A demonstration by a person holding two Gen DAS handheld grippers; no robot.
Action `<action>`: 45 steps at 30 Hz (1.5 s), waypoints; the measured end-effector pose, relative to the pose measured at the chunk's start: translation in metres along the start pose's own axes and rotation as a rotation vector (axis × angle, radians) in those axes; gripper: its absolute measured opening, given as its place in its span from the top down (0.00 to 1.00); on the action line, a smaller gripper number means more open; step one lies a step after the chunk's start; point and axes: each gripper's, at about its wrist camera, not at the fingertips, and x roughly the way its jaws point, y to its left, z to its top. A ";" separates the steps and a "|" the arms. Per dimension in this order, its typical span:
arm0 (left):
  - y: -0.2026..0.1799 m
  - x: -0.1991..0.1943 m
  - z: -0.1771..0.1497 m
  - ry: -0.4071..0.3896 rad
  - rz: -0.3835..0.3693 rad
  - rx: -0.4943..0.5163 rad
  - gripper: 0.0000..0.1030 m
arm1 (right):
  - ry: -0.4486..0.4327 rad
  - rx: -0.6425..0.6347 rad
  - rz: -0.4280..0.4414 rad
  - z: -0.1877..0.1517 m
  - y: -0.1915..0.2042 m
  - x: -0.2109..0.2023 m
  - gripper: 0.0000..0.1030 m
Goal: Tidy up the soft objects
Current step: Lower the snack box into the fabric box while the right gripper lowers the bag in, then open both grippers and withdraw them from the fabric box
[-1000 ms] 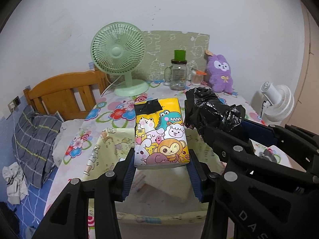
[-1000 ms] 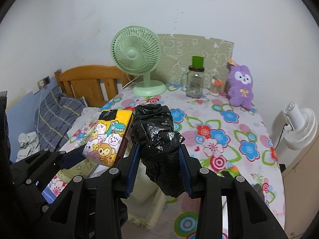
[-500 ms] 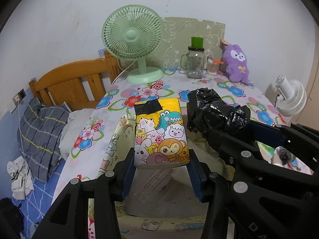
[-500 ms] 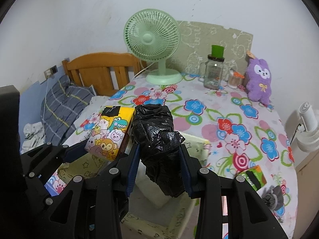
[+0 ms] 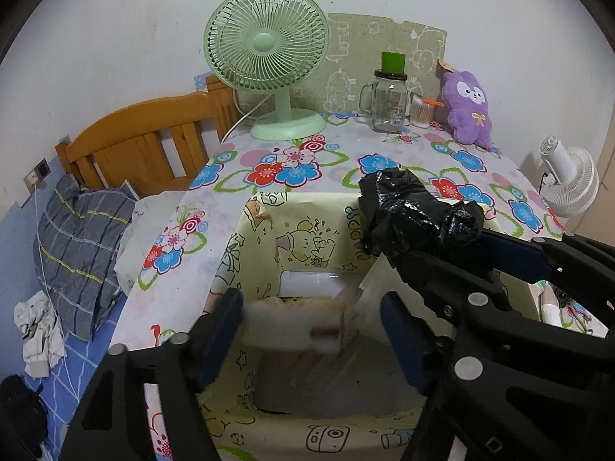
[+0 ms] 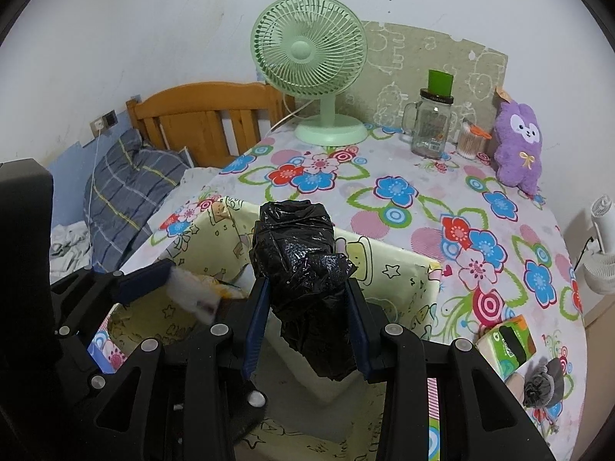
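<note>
A pale yellow cartoon-print fabric bin [image 5: 296,238] stands open at the near edge of the flowered table; it also shows in the right wrist view [image 6: 403,269]. My left gripper [image 5: 311,315] is open above the bin. The yellow cartoon tissue pack [image 5: 303,322] is a motion-blurred shape falling between its fingers; it also shows in the right wrist view [image 6: 196,296]. My right gripper [image 6: 307,315] is shut on a crumpled black plastic bag [image 6: 303,261] and holds it over the bin. The bag also shows in the left wrist view [image 5: 415,215].
At the back of the table stand a green fan [image 5: 269,61], a glass jar mug [image 5: 388,103] and a purple plush [image 5: 467,107]. A green tissue pack [image 6: 507,342] and a grey soft object [image 6: 544,384] lie at the right. A bed with pillow [image 5: 80,238] is left.
My left gripper has opened and let go of the tissue pack, which drops blurred toward the bin. Both grippers have moved forward and lower over the bin. The right gripper keeps the black bag.
</note>
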 end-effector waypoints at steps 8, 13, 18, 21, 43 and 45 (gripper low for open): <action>-0.002 -0.007 -0.008 0.000 -0.007 0.012 0.14 | 0.018 -0.035 0.050 -0.004 0.004 0.000 0.59; -0.003 -0.014 -0.014 -0.006 -0.003 0.017 0.10 | 0.017 -0.058 0.071 -0.009 0.007 -0.005 0.54; -0.004 -0.023 -0.020 -0.015 -0.003 0.017 0.08 | -0.003 -0.086 0.068 -0.013 0.009 -0.014 0.35; -0.006 -0.028 -0.022 -0.024 -0.001 0.015 0.08 | -0.020 -0.094 0.055 -0.015 0.010 -0.021 0.27; -0.039 -0.061 -0.018 -0.095 -0.024 0.038 0.07 | -0.108 -0.040 -0.038 -0.026 -0.015 -0.070 0.15; -0.044 -0.064 -0.017 -0.102 -0.024 0.043 0.07 | -0.116 -0.032 -0.054 -0.027 -0.019 -0.075 0.13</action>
